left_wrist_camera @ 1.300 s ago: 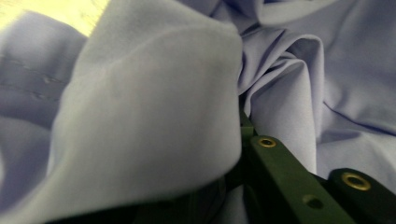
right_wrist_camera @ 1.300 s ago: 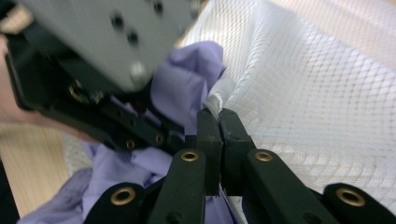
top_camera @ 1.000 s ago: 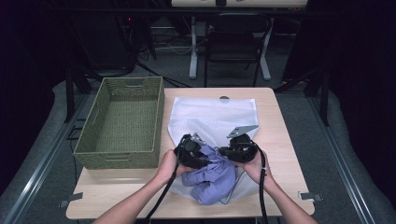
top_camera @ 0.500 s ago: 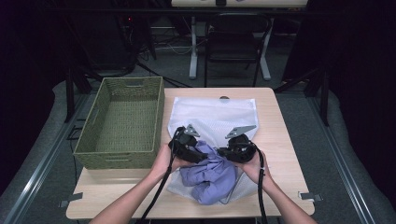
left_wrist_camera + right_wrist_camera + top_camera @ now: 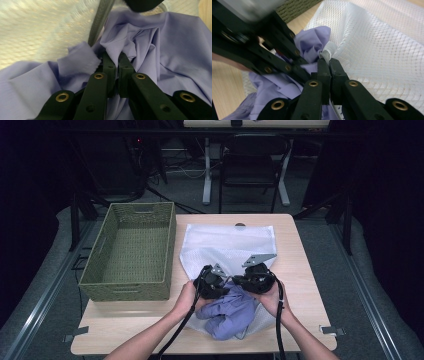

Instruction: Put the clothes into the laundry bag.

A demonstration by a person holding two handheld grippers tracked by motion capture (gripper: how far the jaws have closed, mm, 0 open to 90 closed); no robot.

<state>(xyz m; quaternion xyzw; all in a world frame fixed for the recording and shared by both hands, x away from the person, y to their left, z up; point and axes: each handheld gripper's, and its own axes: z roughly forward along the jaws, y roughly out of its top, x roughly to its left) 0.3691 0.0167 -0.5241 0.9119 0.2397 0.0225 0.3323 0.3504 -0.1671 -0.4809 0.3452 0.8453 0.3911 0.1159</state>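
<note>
Left gripper [image 5: 117, 58] clamped on a fold of the purple garment [image 5: 231, 312]; right gripper [image 5: 329, 61] pinched shut on the grey hem of the white mesh bag [image 5: 227, 247]. Garment bunched at the table's near edge, half in the bag mouth, bag body stretching off toward 12 o'clock. Probably a push toward 12, left gripper nearer the cloth.

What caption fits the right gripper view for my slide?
Right gripper pinches the mesh bag's edge beside the purple cloth.
</note>
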